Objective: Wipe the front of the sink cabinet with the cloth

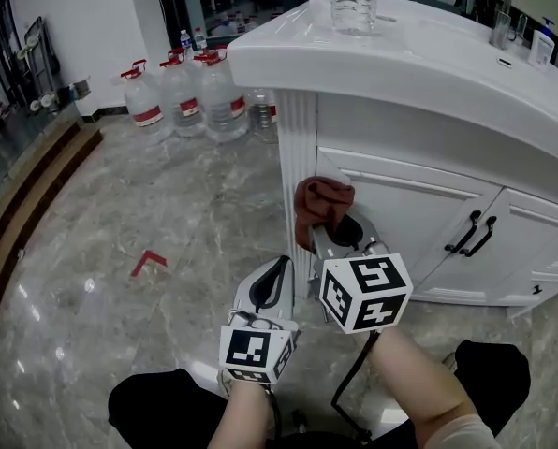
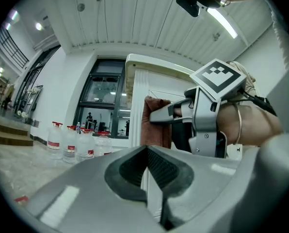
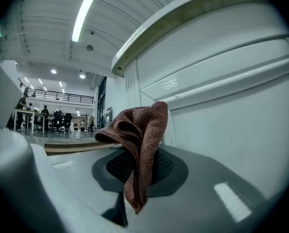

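Head view: right gripper (image 1: 340,239) holds the cloth (image 1: 322,201) at frame centre, close to the sink cabinet (image 1: 401,204) front by the fluted column (image 1: 296,148). Left gripper (image 1: 277,274) sits below it.
Left gripper view: jaws together, nothing between.
Right gripper view: jaws pinch one cloth fold, the rest bunched loose above.
Risk: thin pinch slips under wiping pressure and the cloth drops.

Rust-brown cloth (image 1: 322,200), white sink cabinet (image 1: 410,215), grey-veined floor (image 1: 167,215), red-capped water jugs (image 1: 182,97).
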Available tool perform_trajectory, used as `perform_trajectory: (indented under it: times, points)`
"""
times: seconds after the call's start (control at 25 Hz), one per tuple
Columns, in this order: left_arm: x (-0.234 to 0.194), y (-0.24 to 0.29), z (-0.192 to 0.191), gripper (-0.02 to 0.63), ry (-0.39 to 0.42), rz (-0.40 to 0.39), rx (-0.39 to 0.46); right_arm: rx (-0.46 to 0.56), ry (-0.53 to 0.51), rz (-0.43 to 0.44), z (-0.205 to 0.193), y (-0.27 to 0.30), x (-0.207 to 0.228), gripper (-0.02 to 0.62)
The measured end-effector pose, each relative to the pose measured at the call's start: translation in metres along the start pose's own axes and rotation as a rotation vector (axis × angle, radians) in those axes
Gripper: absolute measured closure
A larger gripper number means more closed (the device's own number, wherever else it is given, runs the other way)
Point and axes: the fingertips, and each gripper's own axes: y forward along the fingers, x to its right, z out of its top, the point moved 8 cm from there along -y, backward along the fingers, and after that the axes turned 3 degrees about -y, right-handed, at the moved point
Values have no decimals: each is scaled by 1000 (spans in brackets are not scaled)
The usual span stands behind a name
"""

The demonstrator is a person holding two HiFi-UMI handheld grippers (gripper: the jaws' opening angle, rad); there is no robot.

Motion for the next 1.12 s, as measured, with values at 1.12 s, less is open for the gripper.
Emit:
perform_trajectory:
  times: [1.12]
  points:
    - [132,49,-12,606,66,-271,-38,-37,-75,-359,5,-142,130,515]
